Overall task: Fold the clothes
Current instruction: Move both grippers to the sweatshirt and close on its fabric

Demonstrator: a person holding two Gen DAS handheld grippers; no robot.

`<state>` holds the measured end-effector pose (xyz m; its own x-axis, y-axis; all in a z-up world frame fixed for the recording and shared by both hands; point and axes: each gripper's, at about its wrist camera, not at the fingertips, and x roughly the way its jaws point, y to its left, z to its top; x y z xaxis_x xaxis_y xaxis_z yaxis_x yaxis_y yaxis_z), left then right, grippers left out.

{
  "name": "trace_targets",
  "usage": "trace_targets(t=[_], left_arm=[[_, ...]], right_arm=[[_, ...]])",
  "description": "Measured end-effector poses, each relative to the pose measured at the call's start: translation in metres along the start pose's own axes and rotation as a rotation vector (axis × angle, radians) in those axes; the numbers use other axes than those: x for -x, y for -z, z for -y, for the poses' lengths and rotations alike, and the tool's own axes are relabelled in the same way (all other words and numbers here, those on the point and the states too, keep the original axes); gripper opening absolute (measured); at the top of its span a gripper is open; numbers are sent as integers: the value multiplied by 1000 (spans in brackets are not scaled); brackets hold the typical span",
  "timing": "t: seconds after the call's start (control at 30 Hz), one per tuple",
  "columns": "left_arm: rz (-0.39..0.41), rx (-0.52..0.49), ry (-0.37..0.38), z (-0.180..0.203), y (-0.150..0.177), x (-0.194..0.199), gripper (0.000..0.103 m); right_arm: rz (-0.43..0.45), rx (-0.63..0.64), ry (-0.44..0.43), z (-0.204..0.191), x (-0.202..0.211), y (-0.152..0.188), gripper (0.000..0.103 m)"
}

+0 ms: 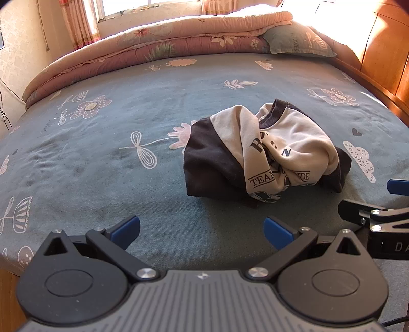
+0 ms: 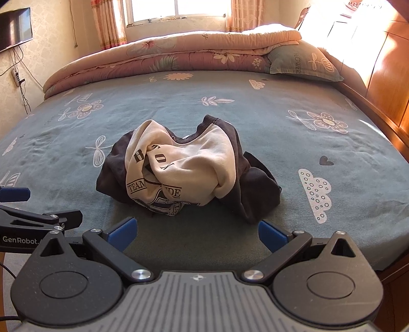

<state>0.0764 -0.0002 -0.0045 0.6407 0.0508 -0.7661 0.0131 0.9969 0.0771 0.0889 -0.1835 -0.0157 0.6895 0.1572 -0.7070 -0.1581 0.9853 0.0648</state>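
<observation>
Shirt (image 1: 265, 153) (image 2: 189, 173): cream body w/ dark sleeves + dark ribbed collar, black print partly legible ("TEAM", "B", "N" in left view; "B", "T O N", "TEAM" in right view). Crumpled in a heap, not laid flat; collar sticks up at the far side, dark sleeve cloth spills out at both ends. Lies on the bed (image 1: 127, 122) (image 2: 281, 127), near the front edge, roughly mid-width.

Left gripper (image 1: 202, 229): jaws spread wide, blue pads (image 1: 126, 228) well apart. Holds nothing. Hovers over bare sheet just short of the shirt's near edge; no contact w/ cloth. Shirt sits ahead and to its right.

Right gripper (image 2: 196, 232): jaws likewise wide, blue pads (image 2: 272, 236) apart, empty. Near edge of shirt lies just ahead, between the pads' line of sight; not touching. Each gripper shows at the edge of the other's view, side by side, apart.

Sheet: teal, printed w/ flowers, clouds, a small heart; lightly rumpled at left.

Farther back: folded pink quilt (image 1: 153, 43) (image 2: 166, 53) across the far side of the bed, teal pillow (image 1: 299, 42) (image 2: 304, 62) at its right end. Wooden headboard (image 1: 383, 56) (image 2: 383, 76) along the right. Window (image 2: 176, 10) w/ curtains behind the quilt; TV (image 2: 15, 26) on the left wall, right view only.
</observation>
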Motion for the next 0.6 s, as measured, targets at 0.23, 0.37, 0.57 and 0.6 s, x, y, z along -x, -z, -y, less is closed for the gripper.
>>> trace_targets(t=[0.23, 0.37, 0.57, 0.6], left_arm=[[-24, -11, 18, 2, -28, -28, 102], [-40, -15, 22, 4, -42, -46, 102], [-75, -23, 28, 7, -56, -76, 102], [-82, -25, 29, 7, -58, -81, 102]], right_arm=[[-32, -24, 11, 13, -27, -18, 103], [-38, -33, 13, 21, -41, -31, 103], [-53, -25, 6, 29, -67, -49, 103], [-59, -21, 4, 30, -73, -51, 103]])
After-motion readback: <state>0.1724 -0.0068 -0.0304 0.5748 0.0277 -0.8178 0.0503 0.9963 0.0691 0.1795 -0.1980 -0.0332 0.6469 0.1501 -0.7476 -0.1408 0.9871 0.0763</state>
